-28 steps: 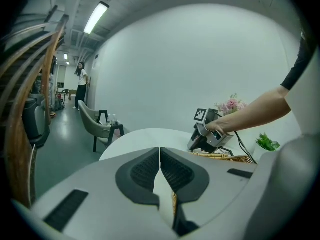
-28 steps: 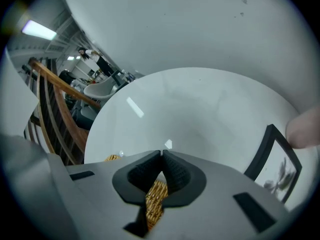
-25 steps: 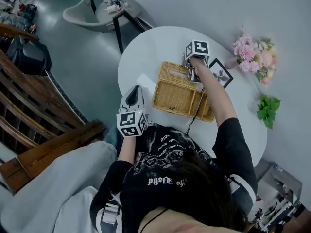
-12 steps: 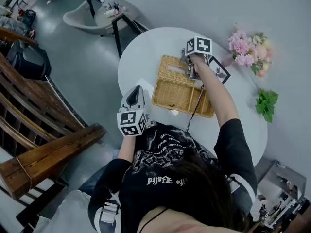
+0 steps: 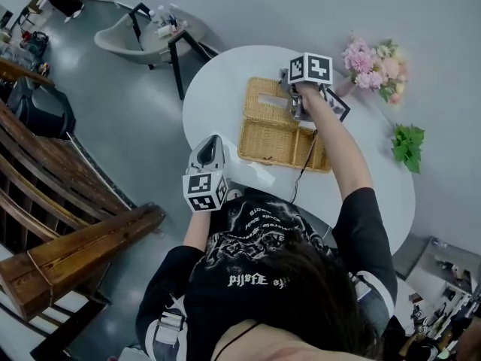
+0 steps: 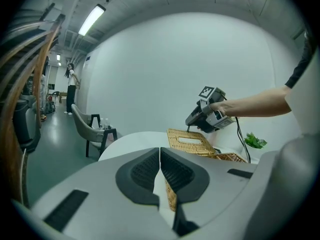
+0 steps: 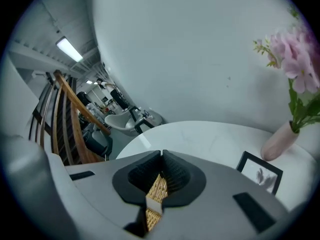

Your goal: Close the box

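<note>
A woven wicker box [image 5: 284, 144] stands open on the round white table [image 5: 218, 89]. Its slotted lid [image 5: 264, 98] is folded back on the far side. My right gripper [image 5: 296, 110] is shut on the lid's edge, and wicker [image 7: 157, 188] shows between its closed pads. From the left gripper view the lid [image 6: 189, 141] sits in front of the box body [image 6: 233, 157], with the right gripper [image 6: 196, 121] over it. My left gripper [image 5: 212, 138] hovers at the table's near edge, left of the box. It is shut on nothing [image 6: 160, 156].
A vase of pink flowers [image 5: 367, 60], a black picture frame [image 5: 337, 105] and a green sprig [image 5: 407, 146] stand on the table beyond and right of the box. A grey chair [image 5: 141, 25] and a wooden stair rail [image 5: 68, 247] lie to the left.
The head camera has drifted, so everything sits a little higher in view. The right gripper keeps its hold on the lid's edge. The left gripper has stayed put.
</note>
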`<state>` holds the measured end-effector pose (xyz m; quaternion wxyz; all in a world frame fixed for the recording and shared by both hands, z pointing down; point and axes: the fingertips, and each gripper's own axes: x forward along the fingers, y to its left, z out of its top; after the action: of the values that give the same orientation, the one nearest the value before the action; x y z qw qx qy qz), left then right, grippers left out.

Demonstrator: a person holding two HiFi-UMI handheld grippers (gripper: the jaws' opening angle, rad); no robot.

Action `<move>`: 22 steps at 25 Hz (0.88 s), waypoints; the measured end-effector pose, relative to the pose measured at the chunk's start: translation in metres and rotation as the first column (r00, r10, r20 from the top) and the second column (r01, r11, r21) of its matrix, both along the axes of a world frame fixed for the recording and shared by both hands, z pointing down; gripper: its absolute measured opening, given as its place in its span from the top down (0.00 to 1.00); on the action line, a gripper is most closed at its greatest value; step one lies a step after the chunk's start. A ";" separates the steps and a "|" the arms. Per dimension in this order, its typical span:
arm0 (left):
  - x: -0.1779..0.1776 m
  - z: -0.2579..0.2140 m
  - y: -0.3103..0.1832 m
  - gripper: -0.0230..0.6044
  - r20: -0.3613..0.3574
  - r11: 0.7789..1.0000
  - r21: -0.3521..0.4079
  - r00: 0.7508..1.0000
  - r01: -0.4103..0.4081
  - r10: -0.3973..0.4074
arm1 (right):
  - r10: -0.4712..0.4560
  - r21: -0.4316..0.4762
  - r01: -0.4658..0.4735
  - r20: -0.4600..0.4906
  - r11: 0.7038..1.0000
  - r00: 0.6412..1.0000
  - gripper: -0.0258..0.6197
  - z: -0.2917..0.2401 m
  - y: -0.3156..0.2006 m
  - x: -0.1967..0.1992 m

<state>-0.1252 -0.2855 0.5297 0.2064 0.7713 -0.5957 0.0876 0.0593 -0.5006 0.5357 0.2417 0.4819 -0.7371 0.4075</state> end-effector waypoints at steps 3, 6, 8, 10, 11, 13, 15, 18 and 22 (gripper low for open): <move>0.000 -0.001 0.008 0.92 0.000 1.000 0.010 1.000 -0.018 0.018 | 0.004 0.035 -0.005 0.017 0.999 1.000 0.91 -0.019 0.007 -0.002; -0.001 -0.002 0.017 0.92 0.001 0.999 0.017 0.999 -0.035 0.035 | 0.003 0.057 -0.003 0.007 0.998 1.000 0.91 -0.030 0.017 -0.004; -0.003 -0.004 0.023 0.92 -0.003 0.999 0.022 0.999 -0.044 0.044 | 0.005 0.074 -0.005 0.003 0.997 1.000 0.91 -0.038 0.023 -0.005; -0.005 -0.005 0.027 0.92 -0.004 0.998 0.027 0.999 -0.052 0.052 | 0.011 0.089 -0.012 0.006 0.996 1.000 0.91 -0.045 0.029 -0.007; -0.006 -0.006 0.030 0.92 -0.006 0.998 0.029 0.999 -0.054 0.054 | 0.015 0.094 -0.016 0.008 0.995 1.000 0.91 -0.048 0.032 -0.007; -0.008 -0.007 0.035 0.92 -0.012 0.998 0.033 0.998 -0.058 0.058 | 0.024 0.100 -0.025 0.014 0.995 1.000 0.91 -0.054 0.039 -0.008; -0.010 -0.009 0.039 0.92 -0.015 0.997 0.039 0.998 -0.067 0.067 | 0.031 0.111 -0.033 0.015 0.993 0.999 0.91 -0.061 0.044 -0.008; -0.010 -0.012 0.046 0.92 -0.017 0.995 0.049 0.996 -0.081 0.082 | 0.037 0.132 -0.040 0.023 0.990 0.999 0.91 -0.071 0.054 -0.011; -0.009 -0.013 0.056 0.92 -0.019 0.994 0.055 0.995 -0.099 0.101 | 0.048 0.152 -0.053 0.037 0.987 0.998 0.91 -0.081 0.067 -0.011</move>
<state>-0.1339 -0.2299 0.5167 0.1871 0.8064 -0.5562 0.0733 0.0479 -0.4332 0.4549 0.1814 0.5108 -0.7575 0.3638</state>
